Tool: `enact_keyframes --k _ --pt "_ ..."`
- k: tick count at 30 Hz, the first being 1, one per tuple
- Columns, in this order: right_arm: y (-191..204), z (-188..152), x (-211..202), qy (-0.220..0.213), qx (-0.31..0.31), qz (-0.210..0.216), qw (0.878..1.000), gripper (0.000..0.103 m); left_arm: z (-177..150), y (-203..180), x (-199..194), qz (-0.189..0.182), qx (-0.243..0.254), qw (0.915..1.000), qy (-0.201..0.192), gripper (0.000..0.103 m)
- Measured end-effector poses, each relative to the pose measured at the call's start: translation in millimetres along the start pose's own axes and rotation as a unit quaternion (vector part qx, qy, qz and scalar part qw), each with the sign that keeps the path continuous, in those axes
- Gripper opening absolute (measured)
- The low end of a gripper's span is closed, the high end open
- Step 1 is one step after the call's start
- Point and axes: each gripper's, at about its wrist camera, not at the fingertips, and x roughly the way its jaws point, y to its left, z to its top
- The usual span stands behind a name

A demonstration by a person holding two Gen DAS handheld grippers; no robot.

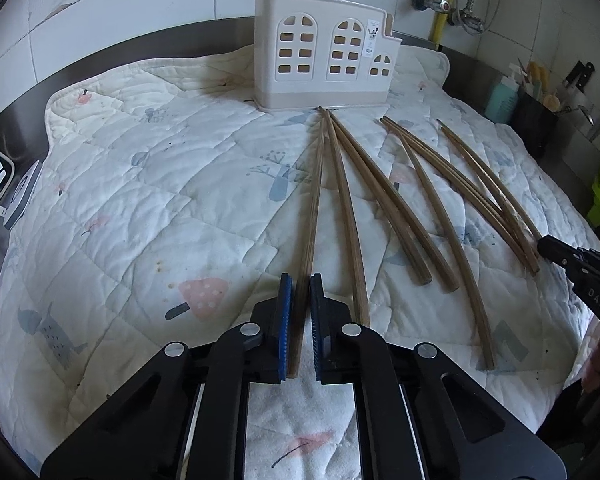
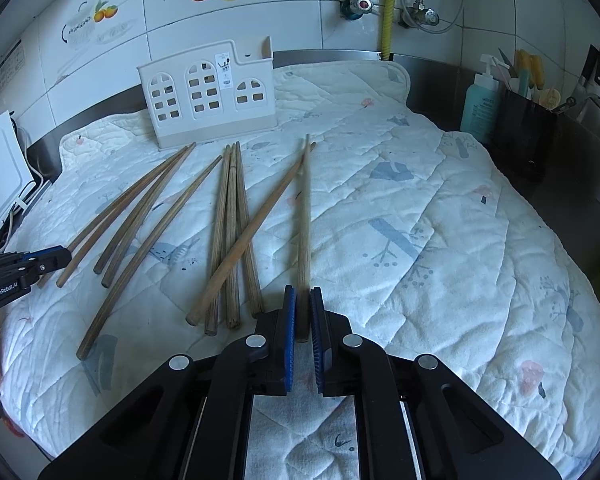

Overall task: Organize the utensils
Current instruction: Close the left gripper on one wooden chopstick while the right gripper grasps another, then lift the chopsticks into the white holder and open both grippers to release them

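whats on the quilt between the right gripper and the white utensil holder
In the right wrist view, the chopstick clamped in the right gripper runs toward the utensil holder, a loose chopstick crosses its far tip, and beyond is bare quilted mat.

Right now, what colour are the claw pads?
Blue ribbed pads on black claws; clearest in the right wrist view.

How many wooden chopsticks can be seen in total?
10 chopsticks, though overlaps may hide more. One is in the left gripper and one in the right gripper. Four lie fanned at the left; three lie side by side, and one crosses them.
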Motion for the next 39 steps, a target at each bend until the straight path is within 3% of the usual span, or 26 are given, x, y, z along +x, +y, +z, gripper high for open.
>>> enact_keyframes --k 11,22,39 --pt "-9.2 22.4 -48.2 -0.061 -0.002 -0.006 0.998 0.007 8.9 -1.9 -29.3 0.002 -0.013 0.9992 -0.038 0.005" --pt "-18.6 75.6 -89.3 -0.124 -0.036 0.002 0.992 0.007 37.1 -3.4 -63.7 0.003 0.007 0.9974 -0.071 0.004" --pt "-7.4 190.0 -104.4 -0.137 -0.098 0.068 0.983 0.007 109.9 9.5 -81.4 -0.009 0.019 0.9948 -0.099 0.004"
